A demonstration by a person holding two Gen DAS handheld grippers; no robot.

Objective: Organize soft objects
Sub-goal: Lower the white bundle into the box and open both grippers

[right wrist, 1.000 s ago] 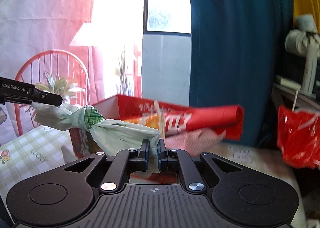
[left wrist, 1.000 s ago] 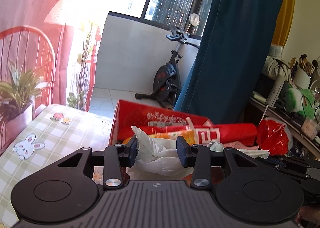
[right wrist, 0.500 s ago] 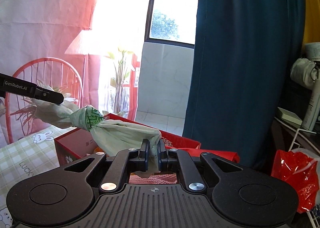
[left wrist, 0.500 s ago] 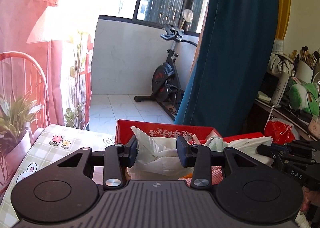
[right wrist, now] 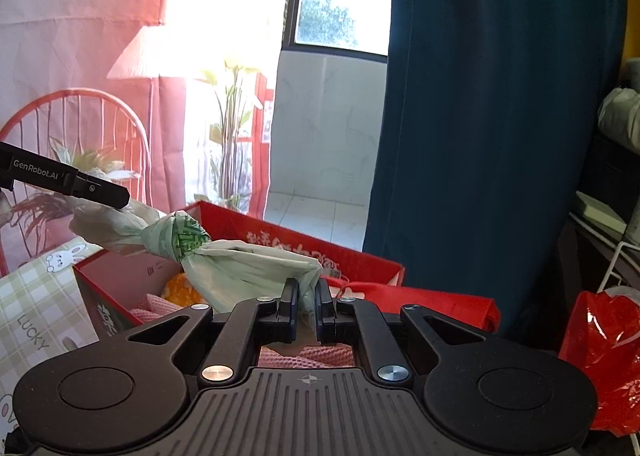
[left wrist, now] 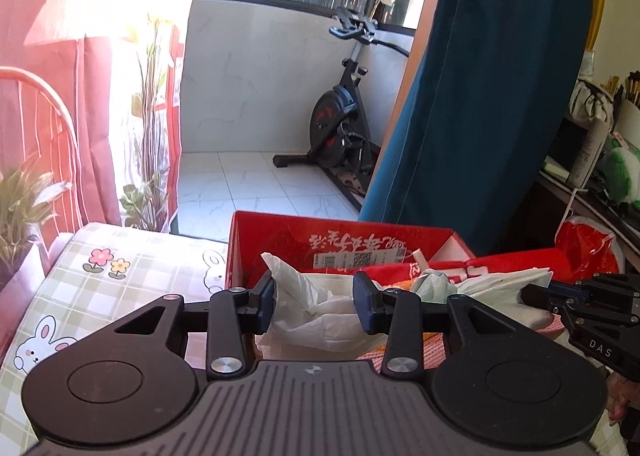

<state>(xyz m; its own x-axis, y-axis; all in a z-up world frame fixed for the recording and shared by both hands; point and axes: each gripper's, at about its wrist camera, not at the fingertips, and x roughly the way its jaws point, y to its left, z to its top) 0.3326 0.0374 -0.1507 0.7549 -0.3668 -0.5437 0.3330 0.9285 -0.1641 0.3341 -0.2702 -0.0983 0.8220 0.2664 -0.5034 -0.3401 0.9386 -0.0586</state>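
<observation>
Left claw (right wrist: 105, 192) mostly cut off by frame edge; box (left wrist: 280, 232) contents partly hidden.

- I count one pale green twisted plastic bag (right wrist: 224, 256) above the open red cardboard box (left wrist: 340, 240).
- One black exercise bike (left wrist: 340, 128) beyond that box.
- One crinkled red plastic bag (right wrist: 600, 356) right of it.

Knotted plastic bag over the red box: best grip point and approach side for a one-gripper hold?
Grip the knot of the plastic bag, coming from above, jaws across the bag's length. It hangs stretched level between the left gripper and right gripper, over the red box; the knot is its densest part, the ends thin film.
</observation>
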